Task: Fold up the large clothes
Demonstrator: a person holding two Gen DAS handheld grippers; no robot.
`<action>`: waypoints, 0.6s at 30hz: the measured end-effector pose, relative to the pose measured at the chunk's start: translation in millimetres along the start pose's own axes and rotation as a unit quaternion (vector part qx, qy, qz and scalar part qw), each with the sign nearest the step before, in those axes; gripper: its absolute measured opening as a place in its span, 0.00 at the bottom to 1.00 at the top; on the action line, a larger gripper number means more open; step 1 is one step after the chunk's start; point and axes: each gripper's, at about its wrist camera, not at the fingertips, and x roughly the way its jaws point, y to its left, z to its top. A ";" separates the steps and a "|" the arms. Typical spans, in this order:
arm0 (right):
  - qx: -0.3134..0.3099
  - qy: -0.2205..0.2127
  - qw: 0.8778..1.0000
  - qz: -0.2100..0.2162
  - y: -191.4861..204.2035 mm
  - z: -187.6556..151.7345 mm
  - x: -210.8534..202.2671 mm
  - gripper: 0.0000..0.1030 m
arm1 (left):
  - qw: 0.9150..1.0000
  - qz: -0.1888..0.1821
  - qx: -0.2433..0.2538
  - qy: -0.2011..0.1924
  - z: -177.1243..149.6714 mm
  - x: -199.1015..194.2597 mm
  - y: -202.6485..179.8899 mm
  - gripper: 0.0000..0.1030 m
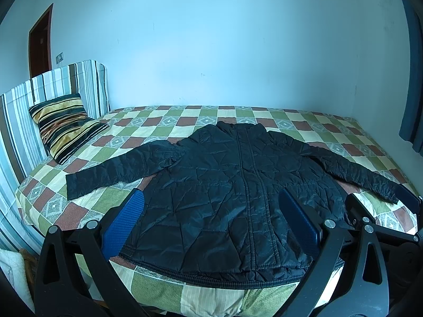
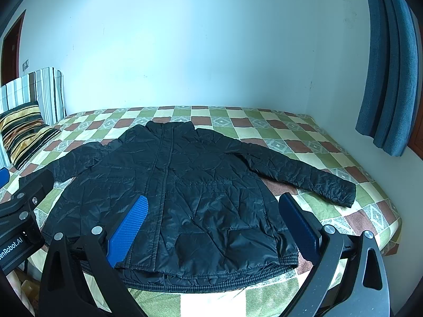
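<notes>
We see the black quilted jacket [image 1: 232, 185] spread flat, front up, mid-frame on the checked bed [image 1: 201, 298]. Left gripper [image 1: 211, 203] and right gripper [image 2: 215, 206] both gaping, holding nothing. Fabric looks light, puffy, slick; we'd pinch cuffs or hem.

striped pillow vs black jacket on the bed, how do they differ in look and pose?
The pillow is striped in yellow, black and brown; the jacket is plain black and quilted. The pillow leans against the striped headboard; the jacket lies flat, front up, sleeves spread. The jacket covers far more of the bed. Neither is gripped.
</notes>
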 end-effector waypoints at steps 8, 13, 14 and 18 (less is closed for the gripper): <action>0.000 0.001 1.000 0.001 0.8 -2.6 -0.6 0.95 | 1.000 0.000 0.004 0.004 -4.8 0.9 -0.7 0.98; -0.001 0.000 1.000 0.000 0.4 -2.4 -0.1 0.95 | 1.000 0.001 0.007 0.008 -2.5 1.8 -2.7 0.98; -0.001 0.001 1.000 0.000 0.3 -2.3 0.0 0.95 | 1.000 0.001 0.007 0.007 -2.5 1.6 -2.5 0.98; -0.001 0.001 1.000 0.000 0.7 -2.6 -0.9 0.95 | 1.000 0.001 0.006 0.009 -2.6 1.7 -1.7 0.98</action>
